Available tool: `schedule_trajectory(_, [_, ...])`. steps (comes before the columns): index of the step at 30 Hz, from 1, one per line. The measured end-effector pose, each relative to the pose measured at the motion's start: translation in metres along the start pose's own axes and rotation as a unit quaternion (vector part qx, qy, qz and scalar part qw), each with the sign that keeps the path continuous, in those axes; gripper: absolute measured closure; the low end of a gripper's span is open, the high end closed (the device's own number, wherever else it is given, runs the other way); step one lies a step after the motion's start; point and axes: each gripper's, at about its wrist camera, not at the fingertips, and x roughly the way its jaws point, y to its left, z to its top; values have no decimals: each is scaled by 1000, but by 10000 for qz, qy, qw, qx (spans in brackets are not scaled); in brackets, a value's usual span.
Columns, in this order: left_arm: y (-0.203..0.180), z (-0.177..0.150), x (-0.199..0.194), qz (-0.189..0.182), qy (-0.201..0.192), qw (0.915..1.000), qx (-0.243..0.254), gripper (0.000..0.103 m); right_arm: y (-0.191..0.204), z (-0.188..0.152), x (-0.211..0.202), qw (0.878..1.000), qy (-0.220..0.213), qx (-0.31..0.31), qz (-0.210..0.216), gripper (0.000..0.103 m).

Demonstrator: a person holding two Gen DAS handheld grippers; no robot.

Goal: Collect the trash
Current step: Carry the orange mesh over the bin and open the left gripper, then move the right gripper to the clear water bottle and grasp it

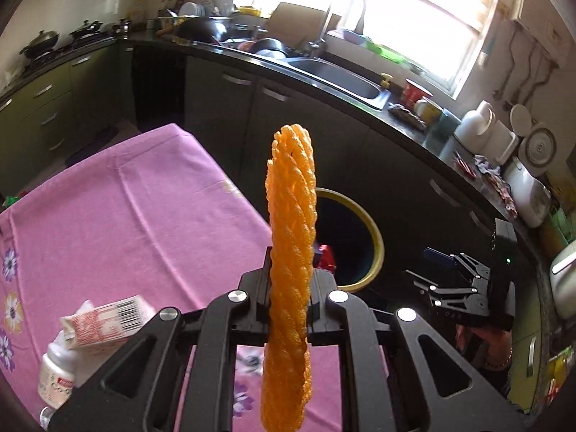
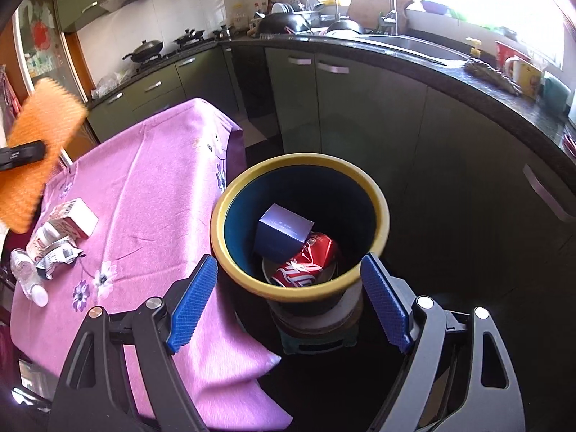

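Sunlit kitchen, green cabinets, sink under window; pink floral cloth covers the counter (image 2: 151,194). Left tool (image 1: 288,298) pinches an orange mesh scrubber (image 1: 291,252) edgewise, above counter, short of the yellow-rimmed bin (image 2: 378,208). Right tool (image 2: 288,298) hangs wide open, empty, over bin. Risk: limp mesh slips or snags a finger on release, dropping outside rim. Cartons (image 2: 68,223) & bottle (image 2: 28,277) wait on cloth.

Black linkage tool (image 2: 288,302), blue ribbed pads (image 2: 192,306), silver screws.
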Motion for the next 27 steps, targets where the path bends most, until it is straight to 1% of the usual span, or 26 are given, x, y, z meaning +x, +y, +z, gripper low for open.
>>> schedule_trajectory(2, [-24,8,30,-140,175,9996,156,90,-5,-9,-15,9999,-105,35,76,21])
schedule_trajectory(4, [-45,15,65,-288,430,9984,248,90,-9,-18,-26,9997,-175,65,125,21])
schedule_trajectory(7, [-67,22,116,-361,762,9960,303,90,-16,-32,-41,9991,-297,184,251,21])
schedule_trajectory(11, [-89,26,178,-290,1078,9930,375,90,-26,-48,-51,9983,-314,309,384,21])
schedule_trajectory(14, [-101,30,213,-148,1210,9916,439,89,-36,-55,-53,9977,-311,436,416,20])
schedule_trajectory(16, [-104,32,229,-78,1270,9910,404,85,-41,-57,-54,9974,-318,493,420,20])
schedule_trajectory(17, [-105,33,236,-78,1302,9907,377,72,-43,-59,-55,9973,-327,514,421,19])
schedule_trajectory(18, [-105,33,239,-58,1299,9909,350,53,-45,-59,-56,9972,-333,532,415,19])
schedule_trajectory(20, [-103,36,241,20,1205,9921,337,37,-48,-58,-55,9971,-335,564,389,19])
schedule_trajectory(21, [-104,36,241,21,1169,9925,348,35,-50,-58,-56,9971,-330,577,384,19])
schedule_trajectory(23, [-100,37,233,-8,1106,9934,316,35,-49,-57,-54,9972,-310,575,371,19])
schedule_trajectory(25, [-95,40,214,-94,940,9952,261,35,-48,-56,-53,9973,-288,558,374,19])
schedule_trajectory(27, [-91,41,180,-171,614,9976,278,35,-44,-56,-52,9975,-260,520,413,19])
